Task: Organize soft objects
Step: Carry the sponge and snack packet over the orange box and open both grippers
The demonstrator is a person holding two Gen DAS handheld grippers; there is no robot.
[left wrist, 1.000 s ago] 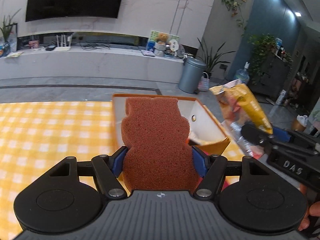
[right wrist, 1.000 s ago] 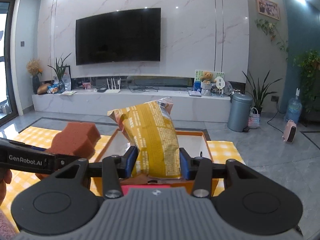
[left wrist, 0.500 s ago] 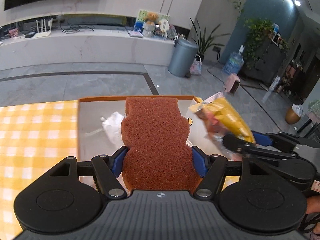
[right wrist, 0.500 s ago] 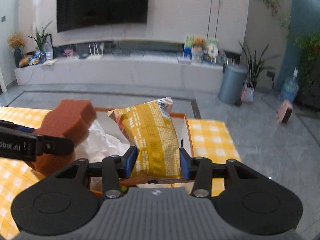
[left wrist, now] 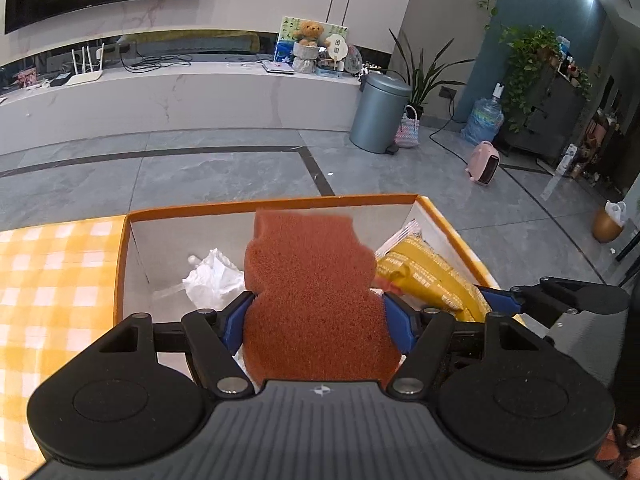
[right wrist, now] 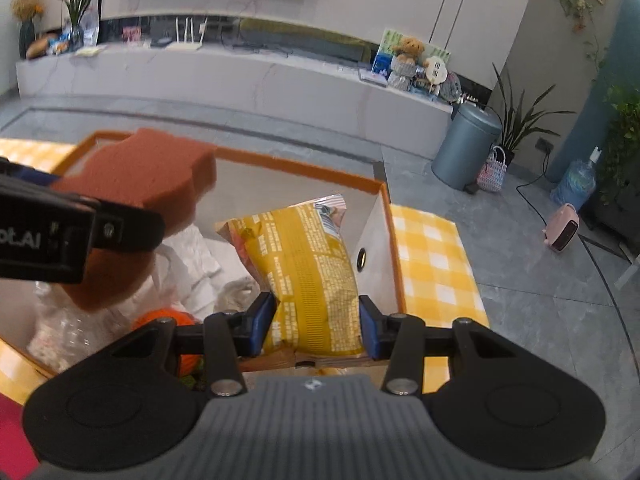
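My left gripper (left wrist: 316, 320) is shut on a brown bear-shaped sponge (left wrist: 312, 280), held over the orange-rimmed box (left wrist: 280, 203). The sponge also shows in the right wrist view (right wrist: 140, 176), above the box's left half. My right gripper (right wrist: 318, 320) is shut on a yellow snack bag (right wrist: 308, 264), held inside the right part of the box (right wrist: 304, 170). The bag shows in the left wrist view (left wrist: 424, 276) to the right of the sponge.
Inside the box lie a white plastic bag (left wrist: 212, 276), clear wrapping (right wrist: 68, 328) and an orange ball (right wrist: 168, 316). The box sits on a yellow checked tablecloth (left wrist: 52, 280). Beyond the table edge are grey floor, a bin (left wrist: 380, 112) and a pink heater (left wrist: 484, 162).
Both grippers moved forward and down over the box. The sponge and the snack bag now hang inside the box opening instead of in front of it.
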